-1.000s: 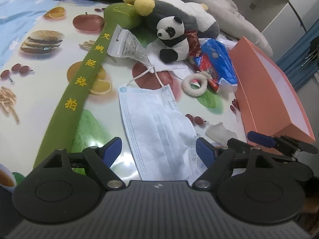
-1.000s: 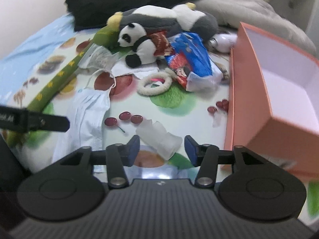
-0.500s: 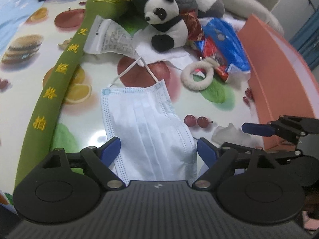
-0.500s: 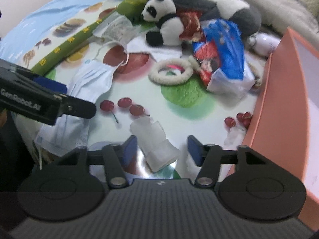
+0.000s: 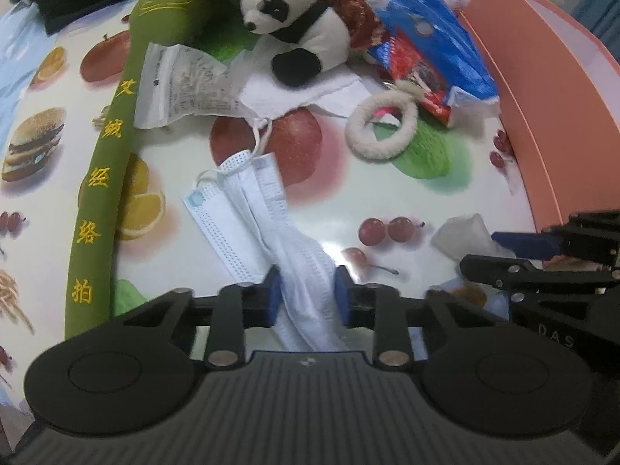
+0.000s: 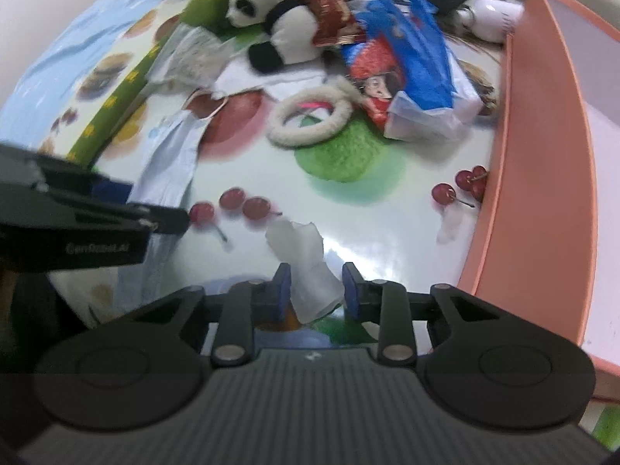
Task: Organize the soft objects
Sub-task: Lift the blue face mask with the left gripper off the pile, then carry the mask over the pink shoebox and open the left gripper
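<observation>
Blue pleated mask (image 5: 248, 209) limp, light | we note left gripper (image 5: 306, 290) jaws just closed, bunching its end | right gripper (image 6: 316, 290) closing around crumpled translucent wrapper (image 6: 306, 267), contact unclear.

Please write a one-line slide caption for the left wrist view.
Left gripper, jaws just closing, bunches a face mask on the fruit-print table near a plush panda.

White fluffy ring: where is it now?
In the left wrist view, the white fluffy ring lies upper right of centre on the fruit-print tablecloth, beside the blue-and-red plastic packet.
</observation>
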Tool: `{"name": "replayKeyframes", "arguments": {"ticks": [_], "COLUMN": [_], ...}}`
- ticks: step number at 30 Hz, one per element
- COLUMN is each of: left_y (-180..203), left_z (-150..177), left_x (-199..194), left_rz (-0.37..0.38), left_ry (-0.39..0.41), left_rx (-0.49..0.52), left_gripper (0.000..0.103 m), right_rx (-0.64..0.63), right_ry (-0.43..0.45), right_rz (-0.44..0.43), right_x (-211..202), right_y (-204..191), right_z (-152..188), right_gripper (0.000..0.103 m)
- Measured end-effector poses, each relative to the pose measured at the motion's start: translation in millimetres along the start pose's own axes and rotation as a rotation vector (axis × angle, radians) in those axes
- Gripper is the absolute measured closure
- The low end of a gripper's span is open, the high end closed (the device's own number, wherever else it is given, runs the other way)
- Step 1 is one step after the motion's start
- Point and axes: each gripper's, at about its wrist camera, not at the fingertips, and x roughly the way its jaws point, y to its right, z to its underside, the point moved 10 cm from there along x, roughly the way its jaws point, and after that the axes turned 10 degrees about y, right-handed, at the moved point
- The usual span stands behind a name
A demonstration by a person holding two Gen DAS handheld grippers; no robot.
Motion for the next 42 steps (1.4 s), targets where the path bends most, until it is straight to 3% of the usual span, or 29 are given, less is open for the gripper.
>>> {"name": "replayKeyframes", "arguments": {"ticks": [7, 17, 29, 42], "left_y": [-9, 6, 39, 95], "left_z": [-5, -14, -20, -25], "left_x": [-8, -58, -155, -242], "left_rz": [0.039, 0.126, 0.198, 0.326], "left_ry": [0.071, 0.231, 0.381, 0.497], "left_rx": [-0.093, -0.067, -0.042, 0.01], "left_gripper": [0.088, 0.089, 0.088, 0.088], "right_rx": [0.086, 0.145, 0.166, 0.198], "right_ry": [0.088, 0.255, 0.445, 0.61], "right_rz": [0.064, 0.128, 0.14, 0.226], "right_x": [-3, -42, -145, -249], "right_y": [8, 5, -12, -9], "right_z": [2, -6, -24, -13], "right_gripper": [0.075, 0.076, 0.076, 0.076]}}
